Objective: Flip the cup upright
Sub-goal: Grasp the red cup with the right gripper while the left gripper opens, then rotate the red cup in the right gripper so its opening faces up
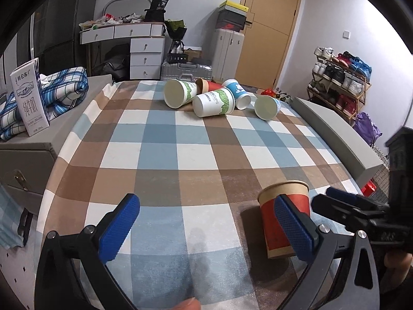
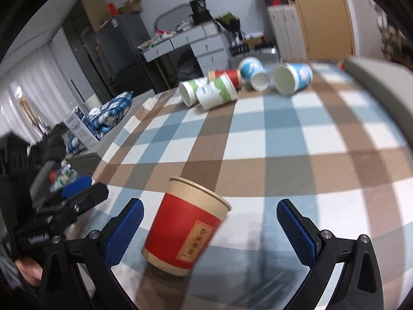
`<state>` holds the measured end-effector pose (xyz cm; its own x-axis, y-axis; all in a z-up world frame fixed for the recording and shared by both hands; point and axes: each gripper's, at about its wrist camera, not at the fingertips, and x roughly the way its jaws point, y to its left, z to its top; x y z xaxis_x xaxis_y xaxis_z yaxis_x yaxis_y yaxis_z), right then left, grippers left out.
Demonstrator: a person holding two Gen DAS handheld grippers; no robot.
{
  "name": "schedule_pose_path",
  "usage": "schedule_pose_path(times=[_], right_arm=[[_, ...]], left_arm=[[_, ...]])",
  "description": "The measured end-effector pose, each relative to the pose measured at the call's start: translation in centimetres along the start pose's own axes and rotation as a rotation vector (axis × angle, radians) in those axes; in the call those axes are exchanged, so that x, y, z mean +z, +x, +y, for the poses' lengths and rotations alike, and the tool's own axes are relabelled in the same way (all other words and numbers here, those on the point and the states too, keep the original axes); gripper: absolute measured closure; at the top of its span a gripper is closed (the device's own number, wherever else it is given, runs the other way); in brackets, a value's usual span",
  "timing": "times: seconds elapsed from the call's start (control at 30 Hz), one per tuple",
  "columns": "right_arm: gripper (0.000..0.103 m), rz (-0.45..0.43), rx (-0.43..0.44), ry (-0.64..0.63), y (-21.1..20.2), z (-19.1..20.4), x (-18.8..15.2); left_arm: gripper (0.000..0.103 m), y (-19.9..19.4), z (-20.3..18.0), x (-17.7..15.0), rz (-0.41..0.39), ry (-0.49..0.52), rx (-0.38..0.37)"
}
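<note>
- Cup, red-and-kraft (image 2: 187, 231): upright on checked tablecloth (image 2: 284, 139), between the right gripper's (image 2: 210, 228) wide-spread fingers, touching neither.
- Left gripper (image 1: 206, 228): jaws wide apart, holding nothing, cup just beyond its right finger.
- Five paper cups (image 1: 214, 102): lying on sides, far end.

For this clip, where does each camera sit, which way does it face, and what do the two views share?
Left wrist: on the left tongs, facing across the checked tablecloth to the toppled paper cups; both open fingers, a thumb tip and the right tongs show.
Right wrist: on the right tongs, tilted view, open fingers around the upright red cup; left tongs at left.
Shared: red cup, cup pile, milk carton.
</note>
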<state>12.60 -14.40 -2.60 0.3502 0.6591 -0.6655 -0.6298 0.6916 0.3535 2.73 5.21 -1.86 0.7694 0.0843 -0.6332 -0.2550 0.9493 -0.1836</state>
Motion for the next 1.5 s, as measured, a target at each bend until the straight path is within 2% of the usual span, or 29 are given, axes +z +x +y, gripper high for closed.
schedule_pose_path(times=[0.27,0.37,0.4,0.43,0.47,0.6,0.7,0.83,1.0,1.2,1.33,1.5], right_arm=[[0.003,0.098,0.067,0.081,2.7,-0.2,-0.6],[0.020,0.123,0.078,0.116,3.2,-0.7,-0.6],[0.025,0.132,0.104,0.134,3.3,-0.9,-0.6],[0.034,0.139,0.138,0.150,3.3,-1.2,-0.6],[0.034,0.146,0.173,0.164,3.2,-1.4,-0.6],[0.038,0.108,0.185,0.147,2.1,-1.2,-0.4],[0.038,0.046,0.135,0.103,1.1,-0.8,-0.1],[0.038,-0.071,0.015,0.006,-0.3,0.0,0.1],[0.039,-0.113,-0.108,-0.089,0.0,0.7,0.2],[0.038,-0.122,-0.150,-0.111,0.7,0.3,0.0],[0.038,-0.151,-0.144,-0.119,0.4,0.5,-0.1],[0.038,-0.190,-0.177,-0.173,0.6,1.3,-0.5]], left_arm=[[0.002,0.3,-0.1,-0.1,0.016,0.014,-0.002],[0.002,0.3,-0.3,-0.3,0.019,0.023,-0.005],[0.002,0.3,-0.3,-0.3,0.021,0.024,-0.006],[0.002,0.3,-0.3,-0.3,0.022,0.025,-0.006],[0.002,0.3,-0.3,-0.3,0.021,0.024,-0.005],[0.002,0.2,-0.3,-0.3,0.020,0.024,-0.005],[0.002,0.1,-0.4,-0.3,0.017,0.029,-0.003],[0.002,0.0,-0.7,-0.3,0.015,0.035,-0.002],[0.002,0.2,-1.0,-0.5,0.024,0.044,-0.006],[0.002,0.3,-1.2,-0.6,0.029,0.051,-0.005],[0.002,0.3,-1.3,-0.6,0.031,0.049,-0.005],[0.002,0.3,-1.5,-0.7,0.033,0.054,-0.005]])
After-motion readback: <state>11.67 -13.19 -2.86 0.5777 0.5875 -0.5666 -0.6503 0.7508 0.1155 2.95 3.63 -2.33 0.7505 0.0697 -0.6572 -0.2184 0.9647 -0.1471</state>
